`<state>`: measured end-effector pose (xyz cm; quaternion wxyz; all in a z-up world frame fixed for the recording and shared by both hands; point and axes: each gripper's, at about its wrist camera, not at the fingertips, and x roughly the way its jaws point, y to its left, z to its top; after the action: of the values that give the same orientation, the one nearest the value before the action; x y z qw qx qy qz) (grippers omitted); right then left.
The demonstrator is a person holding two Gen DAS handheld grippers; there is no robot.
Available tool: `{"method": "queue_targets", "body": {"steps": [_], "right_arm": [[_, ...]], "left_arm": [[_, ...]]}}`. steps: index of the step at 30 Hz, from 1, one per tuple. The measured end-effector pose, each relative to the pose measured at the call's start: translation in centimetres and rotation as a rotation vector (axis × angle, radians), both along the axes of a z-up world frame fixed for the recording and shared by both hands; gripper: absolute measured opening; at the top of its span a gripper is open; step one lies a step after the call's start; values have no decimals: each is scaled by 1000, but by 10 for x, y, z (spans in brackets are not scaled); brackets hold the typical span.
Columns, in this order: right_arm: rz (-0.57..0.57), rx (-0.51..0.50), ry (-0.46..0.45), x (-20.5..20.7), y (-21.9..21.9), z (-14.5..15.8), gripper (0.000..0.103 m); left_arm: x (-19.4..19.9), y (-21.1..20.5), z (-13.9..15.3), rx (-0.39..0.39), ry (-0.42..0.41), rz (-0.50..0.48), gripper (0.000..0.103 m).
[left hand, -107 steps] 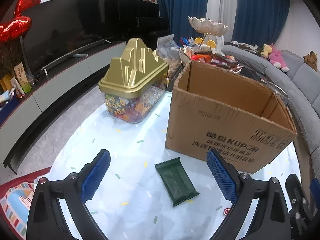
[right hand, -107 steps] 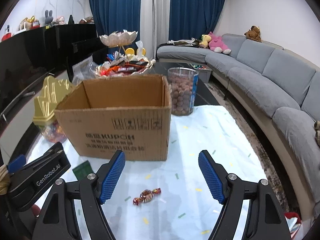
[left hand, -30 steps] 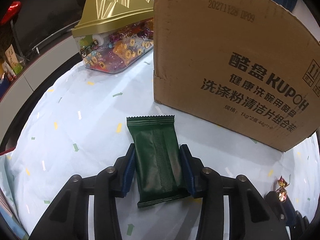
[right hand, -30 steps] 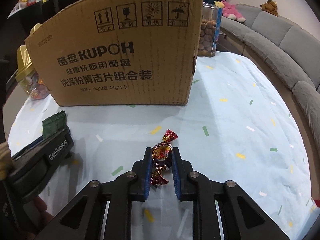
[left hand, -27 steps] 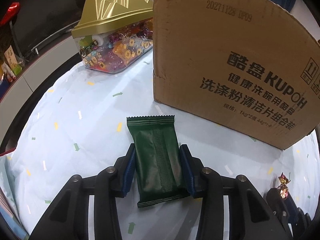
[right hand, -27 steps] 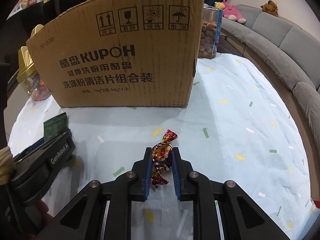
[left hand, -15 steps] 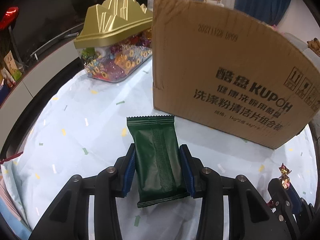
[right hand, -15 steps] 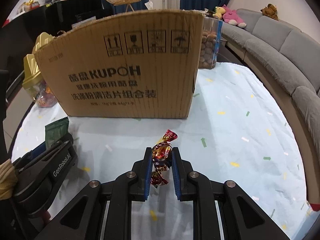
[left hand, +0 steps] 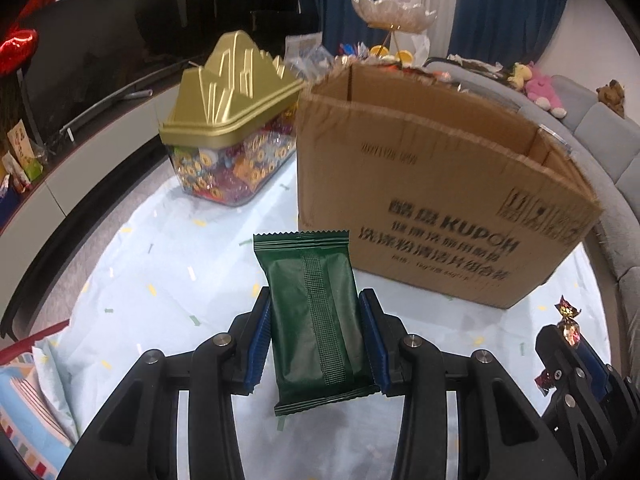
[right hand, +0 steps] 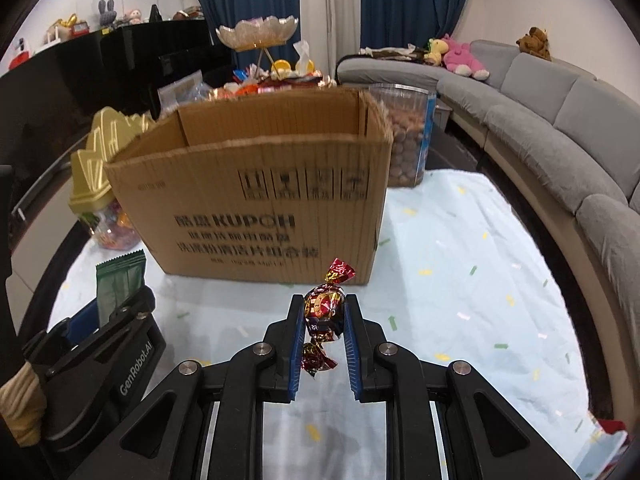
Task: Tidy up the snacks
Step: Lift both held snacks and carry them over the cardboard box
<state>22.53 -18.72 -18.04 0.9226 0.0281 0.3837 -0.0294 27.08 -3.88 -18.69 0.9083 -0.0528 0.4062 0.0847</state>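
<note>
A living room with blue curtains and a curved grey sofa (right hand: 560, 128) surrounds a table under a pale blue cloth (right hand: 460, 264) flecked with confetti marks.

The left gripper (left hand: 316, 332) angles downward over the cloth, its blue pads clamped on the long edges of a dark green snack packet (left hand: 314, 320). The packet's long axis runs along the fingers, its serrated far end pointing toward the cardboard box (left hand: 432, 204).

The right gripper (right hand: 324, 320) also tilts downward, jaws pinched on a red and gold wrapped candy (right hand: 325, 308). The candy lies lengthwise between the pads, one twisted end poking out forward toward the box, the other hanging back between the fingers.

The box stands open-topped just beyond both grippers. To its left sits a clear candy tub with a gold lid (left hand: 232, 92), and behind its right corner a clear jar of brown snacks (right hand: 408, 140).
</note>
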Motion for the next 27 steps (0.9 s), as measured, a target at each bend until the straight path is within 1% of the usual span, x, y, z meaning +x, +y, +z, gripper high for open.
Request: {"method": "queue_targets", "body": {"steps": [8,18,27], "right_arm": [[3,-5,-60,-12,0,32,20],[-6,-16,-106,-20,-6,56,20],[-5,-23,-146,-22,-8,76,20]], "left_arm": [[-9,5,30,-4,-57,-11,42],[-22,10,59,-6,-117,-7,42],[-27,10,82,5,-167,-44,42]]}}
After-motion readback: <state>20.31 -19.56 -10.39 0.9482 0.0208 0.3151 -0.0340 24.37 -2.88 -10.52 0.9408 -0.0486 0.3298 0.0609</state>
